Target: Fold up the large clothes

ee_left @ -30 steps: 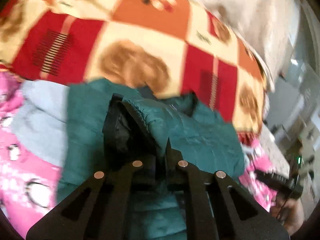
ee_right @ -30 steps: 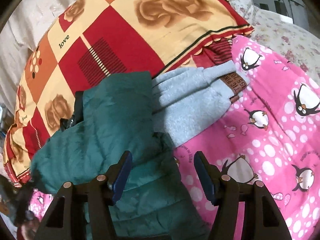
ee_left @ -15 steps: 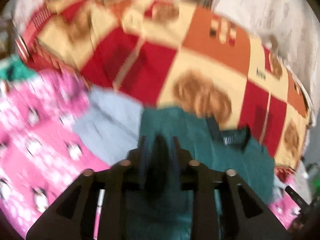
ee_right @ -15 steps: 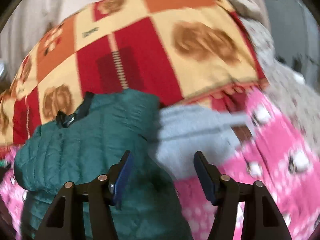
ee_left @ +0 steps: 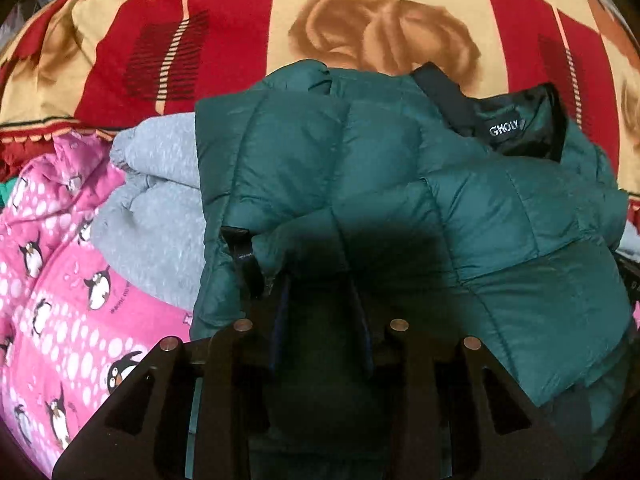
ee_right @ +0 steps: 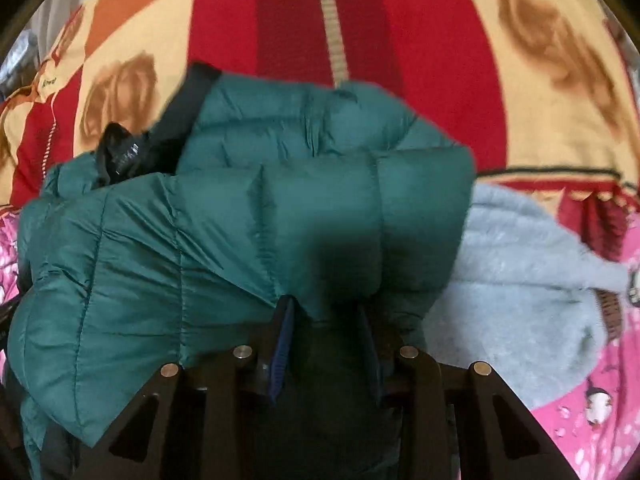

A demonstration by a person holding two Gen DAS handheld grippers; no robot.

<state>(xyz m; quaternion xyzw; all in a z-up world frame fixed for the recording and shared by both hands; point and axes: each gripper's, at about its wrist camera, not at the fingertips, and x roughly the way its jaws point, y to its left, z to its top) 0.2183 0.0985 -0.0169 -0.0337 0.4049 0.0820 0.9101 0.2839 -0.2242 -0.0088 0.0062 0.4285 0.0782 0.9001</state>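
Note:
A dark green quilted puffer jacket (ee_left: pixel 420 200) lies bunched on the bed, its black collar with a white label (ee_left: pixel 508 128) turned up at the far right. It also fills the right wrist view (ee_right: pixel 240 224). My left gripper (ee_left: pixel 320 296) has its fingers partly closed around a fold of the jacket's near edge. My right gripper (ee_right: pixel 326 312) likewise has a fold of green fabric between its fingers. A grey fleece garment (ee_left: pixel 152 208) lies under the jacket's side and shows in the right wrist view (ee_right: pixel 516 280).
A red, cream and orange rose-patterned blanket (ee_left: pixel 224 32) is heaped behind the clothes. A pink penguin-print cover (ee_left: pixel 52 304) spreads under them, also seen in the right wrist view (ee_right: pixel 600 412).
Both grippers have moved in close to the green jacket. The right gripper's fingers have narrowed from wide open onto a fold; the left has swung from the jacket's far side to its near edge.

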